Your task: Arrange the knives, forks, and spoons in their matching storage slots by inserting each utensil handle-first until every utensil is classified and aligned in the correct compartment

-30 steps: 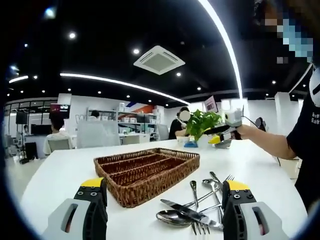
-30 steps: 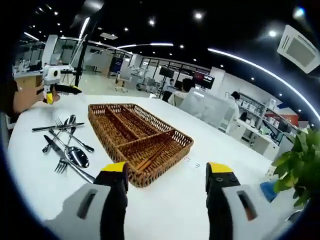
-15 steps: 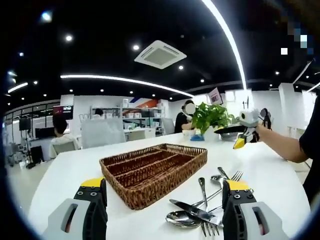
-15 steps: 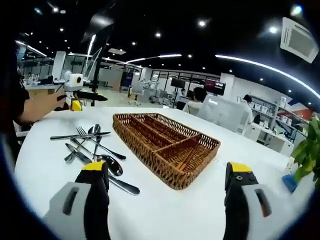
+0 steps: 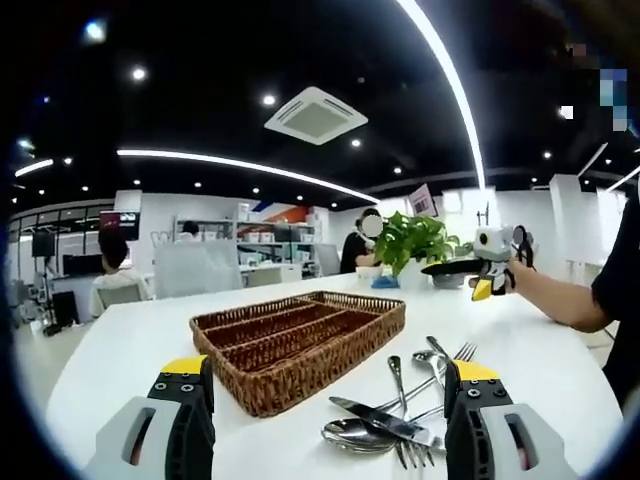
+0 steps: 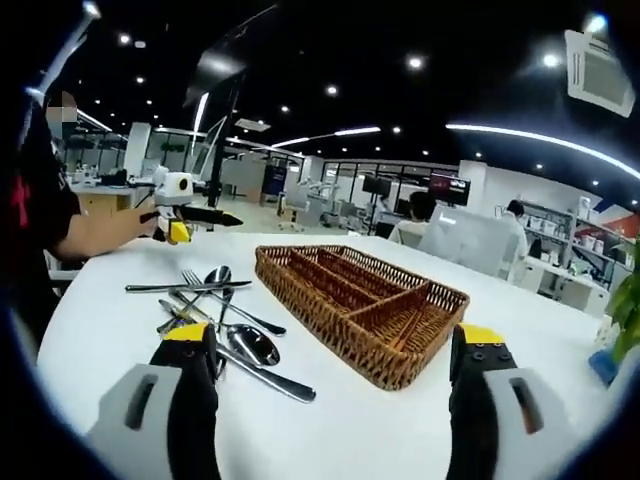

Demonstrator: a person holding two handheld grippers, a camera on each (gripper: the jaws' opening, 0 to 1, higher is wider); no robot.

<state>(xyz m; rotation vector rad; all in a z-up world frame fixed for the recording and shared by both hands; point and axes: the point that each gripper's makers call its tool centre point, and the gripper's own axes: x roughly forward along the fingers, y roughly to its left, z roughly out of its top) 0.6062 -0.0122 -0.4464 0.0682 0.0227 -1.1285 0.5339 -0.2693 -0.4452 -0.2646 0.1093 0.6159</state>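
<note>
A brown wicker tray (image 5: 290,375) with long empty slots lies on the white table. To its right lies a loose pile of steel utensils: a knife (image 5: 385,420), a spoon (image 5: 350,435) and a fork (image 5: 455,352) among them. My left gripper (image 5: 328,420) hovers open in front of tray and pile, nothing between its jaws. In the right gripper view the tray (image 6: 330,335) is ahead, with the knife (image 6: 175,287), spoon (image 6: 250,345) and other utensils to its left. My right gripper (image 6: 335,405) is open and holds nothing. Each gripper shows in the other's view, left (image 6: 180,215) and right (image 5: 490,265), both above the table.
A potted green plant (image 5: 415,240) stands at the table's (image 5: 120,340) far side. The person's forearm (image 5: 560,300) reaches in from the right. Behind are office desks, shelves and seated people (image 5: 115,265). Bare tabletop lies on the tray's other sides.
My right gripper's jaws have spread wider. Both cameras have shifted a little; the right gripper view now faces tray and utensils more squarely. Tray and utensils lie where they were.
</note>
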